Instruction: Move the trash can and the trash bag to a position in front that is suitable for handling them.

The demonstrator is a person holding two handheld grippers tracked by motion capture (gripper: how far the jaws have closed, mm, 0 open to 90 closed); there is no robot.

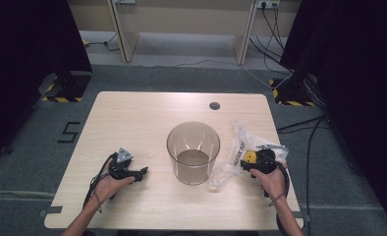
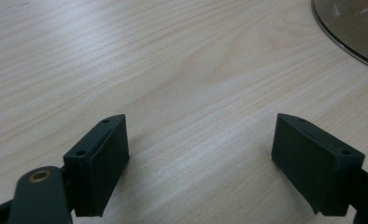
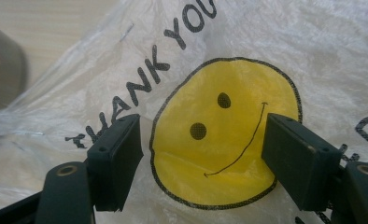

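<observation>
Left gripper point(image 1: 143, 171) is held low over the pale wood-grain table point(image 1: 132, 118), jaws wide apart with nothing between them; in its own view the bin's point(image 2: 355, 32) curved rim is cut off at the corner. Centre: a smoky translucent round bin point(image 1: 193, 152), upright. Right gripper point(image 1: 244, 165) is poised over a crinkled clear plastic bag point(image 3: 247, 154), its jaws spread over the yellow smiley print; contact with the film cannot be made out. The bag lies just right of the bin, its lettering partly cut off.
</observation>
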